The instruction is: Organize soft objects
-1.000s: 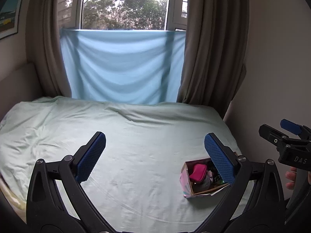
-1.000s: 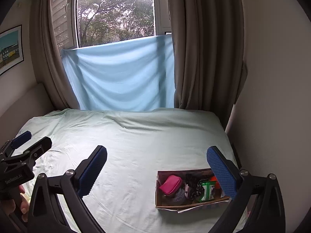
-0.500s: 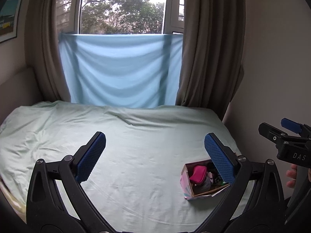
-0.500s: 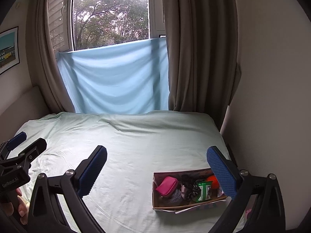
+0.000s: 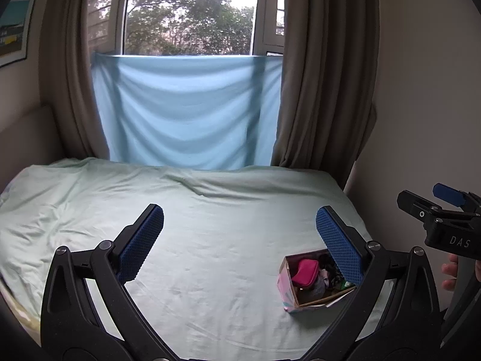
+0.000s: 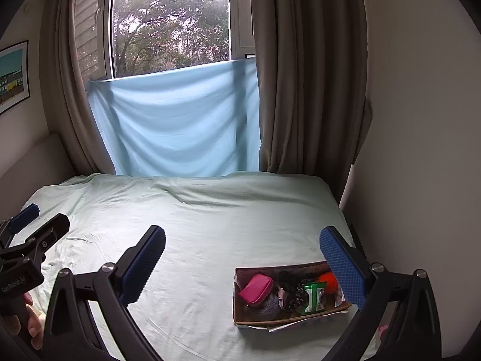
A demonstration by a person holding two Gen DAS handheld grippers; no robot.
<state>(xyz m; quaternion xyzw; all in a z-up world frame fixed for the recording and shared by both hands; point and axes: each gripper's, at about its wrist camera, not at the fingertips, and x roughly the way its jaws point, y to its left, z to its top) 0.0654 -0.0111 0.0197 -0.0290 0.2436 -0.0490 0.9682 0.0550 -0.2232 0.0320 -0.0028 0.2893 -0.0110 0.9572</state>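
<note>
Your left tool and right tool hung spread and empty above the bed. The pink pouch lay in the cardboard box at the bed's right edge: light, squashy; pinch its middle.

Two pieces of lettering can be read, both on gripper bodies. In the left wrist view, at about 3 o'clock near the frame edge, the black body of the right gripper carries pale capitals reading "DAS" on its lower block. In the right wrist view, at about 9 o'clock, the black body of the left gripper bears small pale lettering that looks like "GenRobot.AI", running slightly uphill. The green packet in the cardboard box, at about 5 o'clock, shows print too small to read.
</note>
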